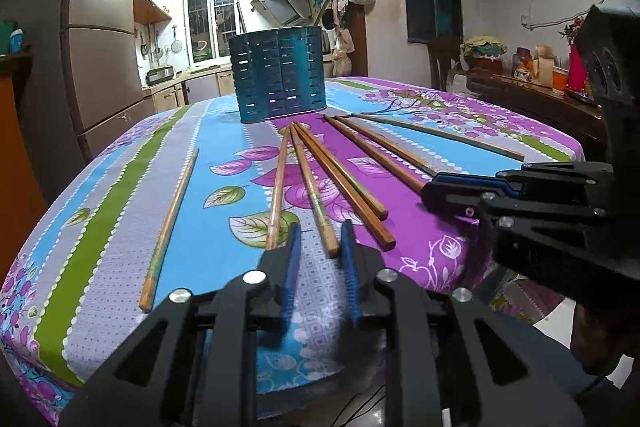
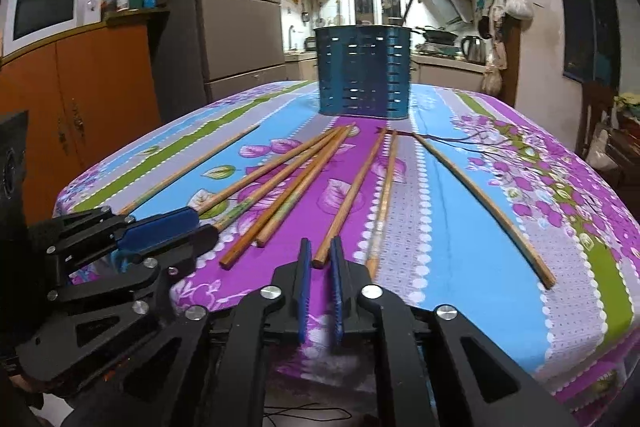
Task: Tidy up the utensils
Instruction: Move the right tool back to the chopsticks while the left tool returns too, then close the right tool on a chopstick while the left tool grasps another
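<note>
Left tool [image 1: 320, 243]: its blue-padded fingers stand a moderate gap apart and grip nothing. The butt end of one chopstick [image 1: 314, 187] lies on the cloth at the mouth of the gap, near the right-hand pad; whether it touches cannot be told. In the right wrist view this same tool [image 2: 200, 227] enters from the left, low over the desk, its tips over the near ends of the chopsticks there.

Right tool [image 2: 320, 251]: fingers parted by a narrow gap, nothing gripped. The near end of a chopstick [image 2: 352, 195] lies right at the opening between the tips, still flat on the cloth. In the left wrist view this tool [image 1: 432, 191] comes in from the right, its tips at the near ends of two chopsticks.

Chopsticks: eight wooden sticks lie fanned on the desk, thin ends toward the holder. One [image 1: 170, 219] lies alone at far left, four are bunched in the middle, two more lie to their right, and a curved one [image 2: 484, 203] lies alone at far right.

Utensil holder [image 1: 278, 75]: a blue perforated metal holder stands upright at the far side of the desk, beyond the thin ends.

Desk [image 2: 500, 287]: covered by a floral cloth striped in purple, blue, green and grey.
</note>
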The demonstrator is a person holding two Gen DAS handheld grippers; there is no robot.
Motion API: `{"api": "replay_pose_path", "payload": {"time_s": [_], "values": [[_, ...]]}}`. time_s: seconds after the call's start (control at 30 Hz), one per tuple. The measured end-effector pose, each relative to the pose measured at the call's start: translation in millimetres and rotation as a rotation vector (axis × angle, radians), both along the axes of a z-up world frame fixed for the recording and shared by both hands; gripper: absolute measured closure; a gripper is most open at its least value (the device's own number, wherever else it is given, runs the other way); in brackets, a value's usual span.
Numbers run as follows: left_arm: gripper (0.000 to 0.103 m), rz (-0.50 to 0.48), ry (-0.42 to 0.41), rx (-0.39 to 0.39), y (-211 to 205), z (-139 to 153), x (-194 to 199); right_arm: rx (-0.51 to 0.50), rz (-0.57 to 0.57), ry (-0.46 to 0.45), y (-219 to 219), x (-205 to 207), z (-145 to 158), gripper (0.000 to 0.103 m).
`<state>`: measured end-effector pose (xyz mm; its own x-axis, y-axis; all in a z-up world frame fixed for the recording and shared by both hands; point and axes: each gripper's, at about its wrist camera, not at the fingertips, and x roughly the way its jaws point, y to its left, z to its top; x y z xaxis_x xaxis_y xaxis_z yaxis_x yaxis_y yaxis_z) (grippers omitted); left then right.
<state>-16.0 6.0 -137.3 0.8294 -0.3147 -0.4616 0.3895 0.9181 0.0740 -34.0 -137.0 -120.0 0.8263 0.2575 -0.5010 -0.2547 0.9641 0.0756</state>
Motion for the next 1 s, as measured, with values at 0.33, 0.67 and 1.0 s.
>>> {"api": "replay_pose_path", "payload": {"time_s": [0.33, 0.67, 1.0], "values": [[0.090, 0.007, -0.012, 0.001, -5, 0, 0, 0.003, -0.007, -0.009, -2, 2, -2, 0.092], [0.096, 0.025, -0.071, 0.003, -8, -6, -5, -0.005, -0.025, -0.057, 1, -2, -6, 0.093], [0.097, 0.035, -0.110, -0.029, -6, 14, -13, 0.022, -0.044, -0.114, -10, -15, 11, 0.095]]}}
